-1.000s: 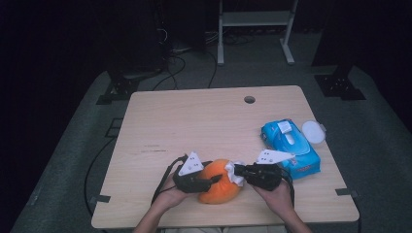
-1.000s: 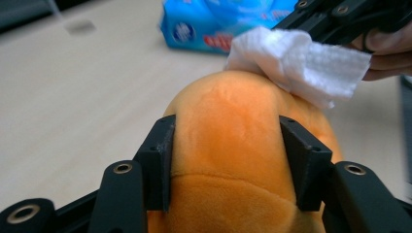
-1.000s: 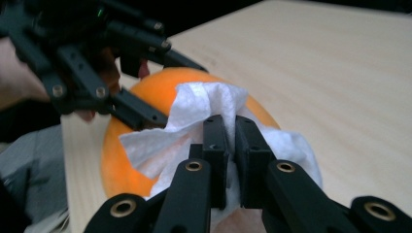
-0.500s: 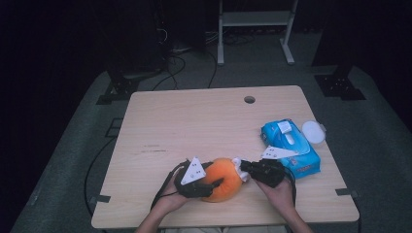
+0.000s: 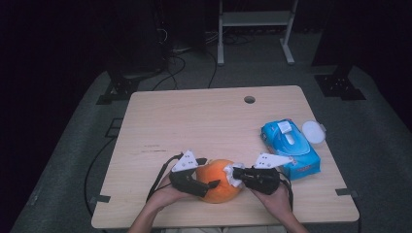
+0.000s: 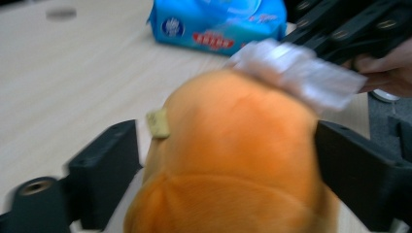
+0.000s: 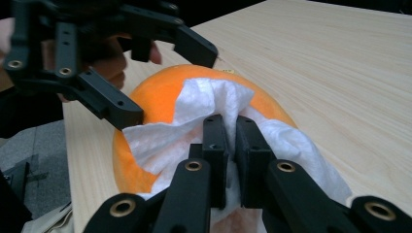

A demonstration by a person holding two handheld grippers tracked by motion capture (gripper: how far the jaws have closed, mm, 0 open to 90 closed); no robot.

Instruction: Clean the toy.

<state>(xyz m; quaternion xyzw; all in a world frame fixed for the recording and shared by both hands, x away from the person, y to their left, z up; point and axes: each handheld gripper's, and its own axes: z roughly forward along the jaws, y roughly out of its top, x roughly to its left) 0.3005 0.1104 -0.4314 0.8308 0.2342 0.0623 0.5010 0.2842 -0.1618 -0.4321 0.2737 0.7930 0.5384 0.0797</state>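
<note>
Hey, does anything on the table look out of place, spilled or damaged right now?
Nothing stands out. The orange ball sits between the wide-open left tongs; the right tongs pinch a white wipe against it. The wipes pack lies flat, nothing spilled.

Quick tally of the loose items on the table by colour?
Orange: 1, the orange ball
White: 2, the white wipe and the white lid
Blue: 1, the blue wipes pack
Total: 4
</note>
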